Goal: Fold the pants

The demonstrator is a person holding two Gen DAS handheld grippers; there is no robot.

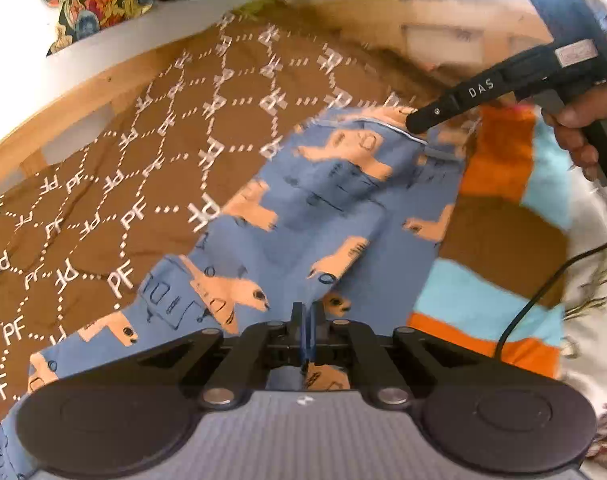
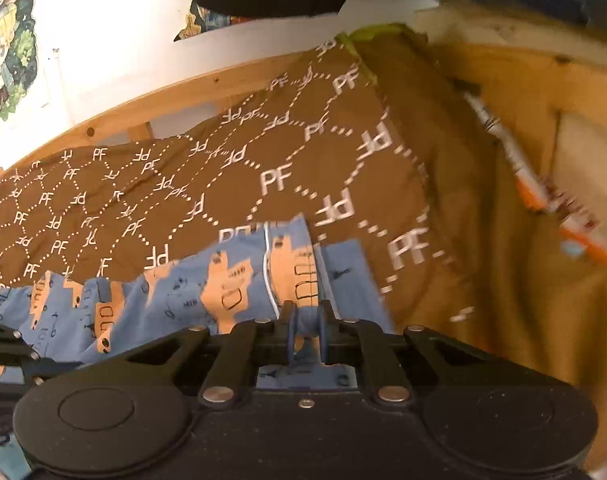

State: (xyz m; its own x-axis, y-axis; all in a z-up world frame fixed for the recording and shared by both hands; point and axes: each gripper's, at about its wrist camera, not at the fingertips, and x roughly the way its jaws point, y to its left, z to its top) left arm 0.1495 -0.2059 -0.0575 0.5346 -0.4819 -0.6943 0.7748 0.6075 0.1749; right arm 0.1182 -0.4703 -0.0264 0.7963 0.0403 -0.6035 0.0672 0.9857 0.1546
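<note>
we are pinching the blue pants (image 1: 335, 200) in both grippers: the left gripper (image 1: 306, 322) and right gripper (image 2: 306, 320) are clamping fabric, the pants lying across the brown bedspread (image 1: 103, 184).

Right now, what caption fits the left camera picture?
Both grippers pinch blue pants over a brown blanket.

Left gripper (image 1: 305, 314): jaws closed together, fabric pinched between, near edge of the left wrist view. Right gripper (image 2: 305, 316): jaws nearly together, cloth bunched between. Far right of that view, person's hand (image 1: 583, 136) wrapped round its handle.
</note>
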